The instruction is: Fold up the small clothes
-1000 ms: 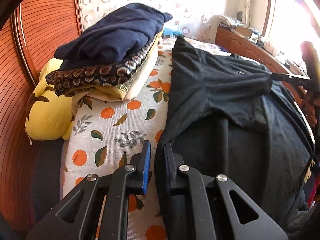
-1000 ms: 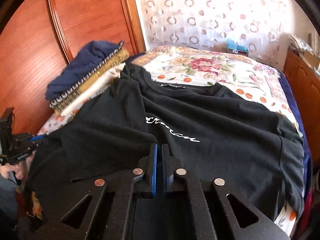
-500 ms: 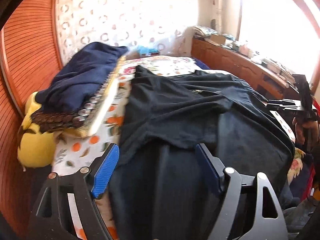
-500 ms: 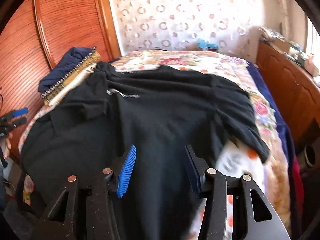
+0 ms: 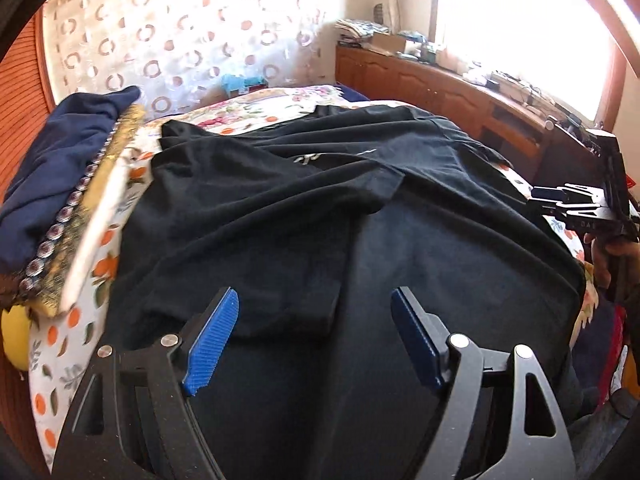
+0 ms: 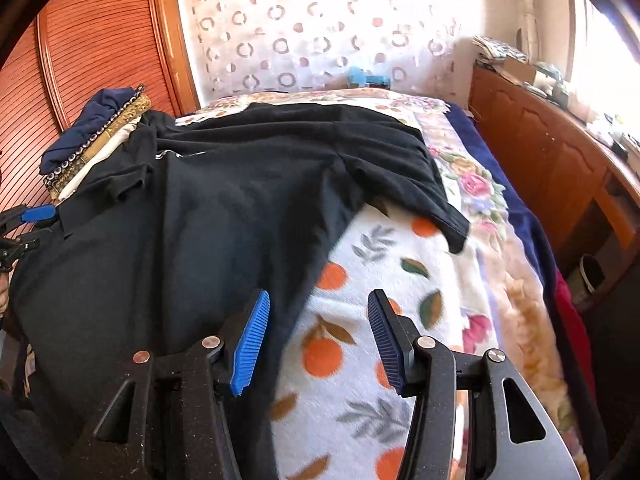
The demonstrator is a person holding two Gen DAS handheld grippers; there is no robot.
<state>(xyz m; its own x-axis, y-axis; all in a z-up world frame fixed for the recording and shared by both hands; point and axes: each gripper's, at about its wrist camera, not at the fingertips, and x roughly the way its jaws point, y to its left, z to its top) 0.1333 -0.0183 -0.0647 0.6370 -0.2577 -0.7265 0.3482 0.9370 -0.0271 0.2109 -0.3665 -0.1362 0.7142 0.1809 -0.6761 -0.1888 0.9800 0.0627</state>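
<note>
A black T-shirt [image 5: 304,216] lies spread on the bed, its left sleeve folded inward over the body. It also shows in the right wrist view [image 6: 208,208], with its right sleeve [image 6: 416,184] lying out on the orange-print bedspread [image 6: 380,280]. My left gripper [image 5: 316,340] is open and empty, hovering over the shirt's lower left part. My right gripper [image 6: 318,340] is open and empty, above the shirt's right edge and the bedspread. Each gripper shows in the other's view, the right one [image 5: 560,198] and the left one [image 6: 28,224].
A stack of folded clothes [image 5: 60,184] topped by a navy garment lies on the bed's left side, also in the right wrist view [image 6: 96,136]. A yellow pillow [image 5: 14,340] is below it. A wooden headboard [image 6: 100,40] stands at left, a wooden cabinet [image 6: 552,152] at right.
Both grippers have opened and let go of the shirt, then pulled back. The left view has swung right over the shirt; the right view has swung toward the shirt's right edge.
</note>
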